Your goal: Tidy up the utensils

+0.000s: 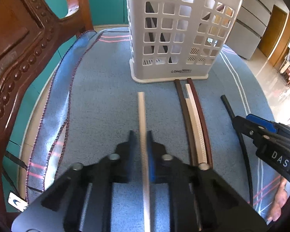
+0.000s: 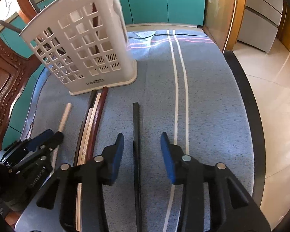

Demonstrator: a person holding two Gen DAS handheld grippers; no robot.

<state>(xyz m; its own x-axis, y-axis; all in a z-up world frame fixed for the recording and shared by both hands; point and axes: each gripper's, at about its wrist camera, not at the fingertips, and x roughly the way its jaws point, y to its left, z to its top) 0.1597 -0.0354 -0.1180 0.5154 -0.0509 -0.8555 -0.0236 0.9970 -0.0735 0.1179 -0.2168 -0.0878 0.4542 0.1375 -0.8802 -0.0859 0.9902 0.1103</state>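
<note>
Now the left gripper (image 1: pixel 144 145) has its fingers pinched tight on the white chopstick (image 1: pixel 142 116), mid-frame. The right gripper (image 2: pixel 142 148) sits open around the black chopstick (image 2: pixel 136 135). Next: lift into the white basket (image 1: pixel 176 29), top middle

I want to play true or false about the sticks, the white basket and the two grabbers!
1. The left gripper is shut on the white chopstick. True.
2. The right gripper squeezes the black chopstick. False: its jaws stand open, and the stick lies between them, untouched.
3. The white basket has fallen over. False: it stands upright on the blue cloth.
4. A bundle of brown, white and dark red chopsticks lies between the white chopstick and the black one. True.
5. The basket has nothing in it. False: dark sticks show through its holes.
</note>
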